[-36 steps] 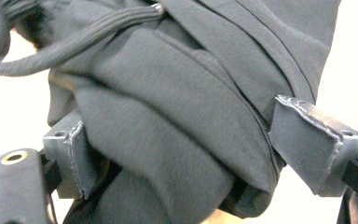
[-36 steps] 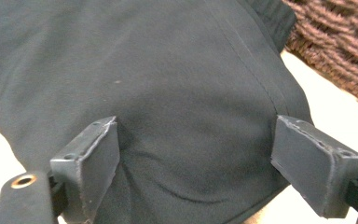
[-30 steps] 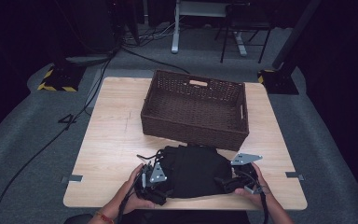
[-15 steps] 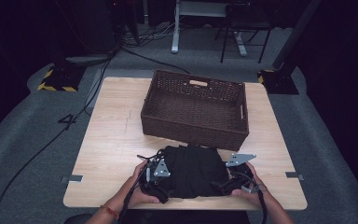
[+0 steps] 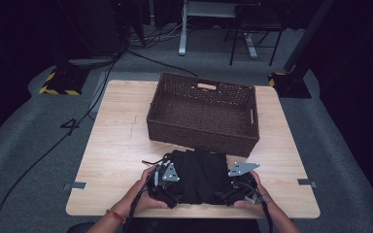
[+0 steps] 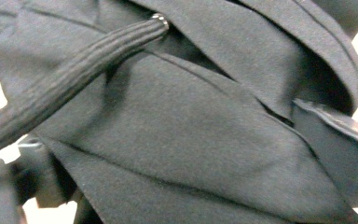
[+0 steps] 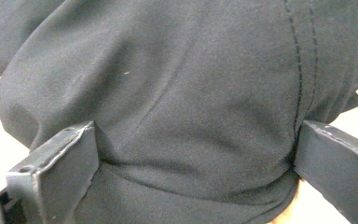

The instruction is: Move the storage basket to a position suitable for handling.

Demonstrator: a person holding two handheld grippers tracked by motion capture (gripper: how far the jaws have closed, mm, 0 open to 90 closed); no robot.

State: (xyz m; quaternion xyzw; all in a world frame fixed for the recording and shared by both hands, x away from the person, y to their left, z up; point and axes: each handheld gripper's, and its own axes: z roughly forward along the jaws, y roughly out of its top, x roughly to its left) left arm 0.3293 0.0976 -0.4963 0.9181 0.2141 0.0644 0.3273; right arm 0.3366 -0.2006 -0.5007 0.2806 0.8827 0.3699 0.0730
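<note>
Now narrower, black garment (image 5: 201, 175) bunched between left tool (image 5: 171, 190) and right tool (image 5: 229, 191), both pinching it.

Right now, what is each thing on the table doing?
Black garment: folded into a bundle, lying on the table in front of the basket.
Wicker basket: upright, nothing inside.
Left hand-held gripper: at the bundle's left edge, cloth bunched against it.
Right hand-held gripper: jaws spread wide with the bundle's right edge between them.
Table: bare wood around them.
</note>
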